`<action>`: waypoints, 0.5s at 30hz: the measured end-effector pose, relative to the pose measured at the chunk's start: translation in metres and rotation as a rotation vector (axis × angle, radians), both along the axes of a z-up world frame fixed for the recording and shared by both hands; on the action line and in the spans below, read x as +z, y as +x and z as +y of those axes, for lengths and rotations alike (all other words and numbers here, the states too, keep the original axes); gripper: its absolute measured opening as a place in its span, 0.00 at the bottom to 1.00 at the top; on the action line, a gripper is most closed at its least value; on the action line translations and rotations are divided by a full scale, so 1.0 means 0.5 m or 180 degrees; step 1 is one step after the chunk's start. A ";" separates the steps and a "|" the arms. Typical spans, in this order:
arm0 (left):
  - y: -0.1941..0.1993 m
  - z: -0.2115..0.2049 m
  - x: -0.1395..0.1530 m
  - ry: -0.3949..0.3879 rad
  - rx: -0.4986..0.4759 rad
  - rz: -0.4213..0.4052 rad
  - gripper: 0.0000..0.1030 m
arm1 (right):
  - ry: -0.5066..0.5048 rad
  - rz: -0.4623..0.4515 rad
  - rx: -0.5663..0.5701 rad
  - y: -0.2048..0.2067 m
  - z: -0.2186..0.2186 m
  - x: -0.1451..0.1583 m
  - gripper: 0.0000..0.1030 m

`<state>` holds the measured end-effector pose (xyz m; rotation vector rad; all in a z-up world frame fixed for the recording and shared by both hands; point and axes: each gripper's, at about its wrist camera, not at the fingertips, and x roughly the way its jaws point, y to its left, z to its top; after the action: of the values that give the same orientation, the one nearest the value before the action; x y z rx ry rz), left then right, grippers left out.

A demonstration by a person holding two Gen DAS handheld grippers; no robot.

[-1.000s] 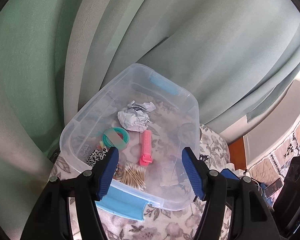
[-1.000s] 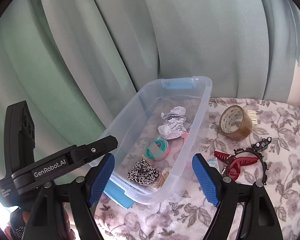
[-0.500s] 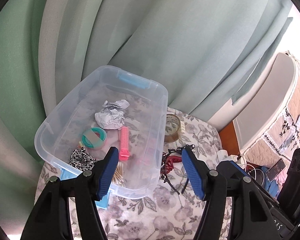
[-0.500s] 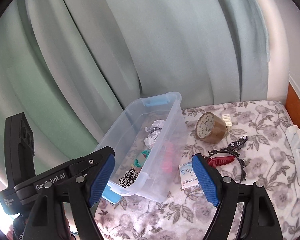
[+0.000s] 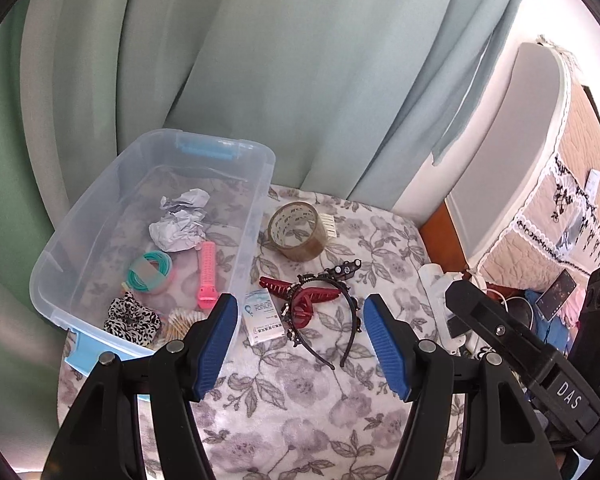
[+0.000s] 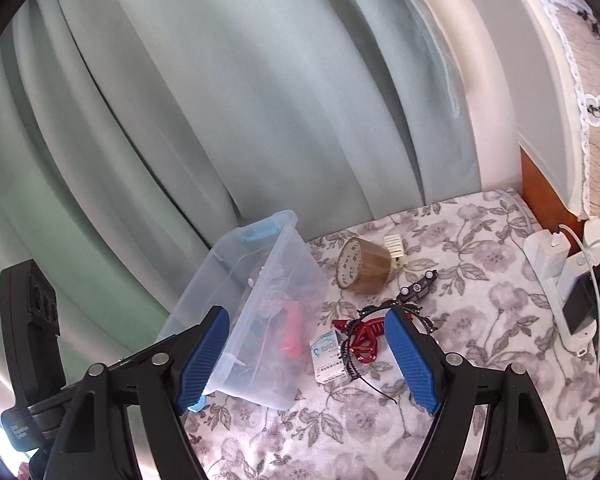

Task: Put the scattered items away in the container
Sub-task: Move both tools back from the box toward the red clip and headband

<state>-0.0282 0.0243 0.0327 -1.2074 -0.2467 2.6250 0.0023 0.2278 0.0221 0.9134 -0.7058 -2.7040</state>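
Left gripper (image 5: 296, 340) hanging apart, nothing between pads; right gripper (image 6: 306, 358) likewise gaping, empty. Both aiming down at leftovers ahead, likely lining up next pick. Container (image 5: 260, 200) sitting ahead-left of left gripper, already holding crumpled paper (image 5: 180, 220), pink roller (image 5: 208, 274), scrunchie (image 5: 132, 318). Still lying outside on floral cloth (image 5: 300, 400): red claw clip (image 5: 306, 300) tangled with black headband (image 5: 344, 320) straight ahead, small packet (image 5: 262, 316) just beside container, tape roll (image 5: 298, 232) further ahead. Versus a second ago: container sliding from centre view toward left, scattered items coming between jaws; jaw spacing looking unchanged.
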 end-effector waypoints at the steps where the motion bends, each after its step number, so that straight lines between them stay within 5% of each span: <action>1: 0.000 0.010 -0.003 -0.0022 -0.0029 -0.0009 0.65 | -0.0015 -0.0010 -0.0023 0.000 0.010 -0.005 0.80; 15: -0.020 0.124 -0.081 -0.0331 -0.0376 -0.0267 0.65 | -0.0207 -0.0409 -0.0433 -0.010 0.133 -0.109 0.80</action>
<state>-0.0379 0.0865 -0.0079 -1.3247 -0.0521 2.5164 -0.0030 0.2945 -0.0323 1.0676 -0.9072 -2.7388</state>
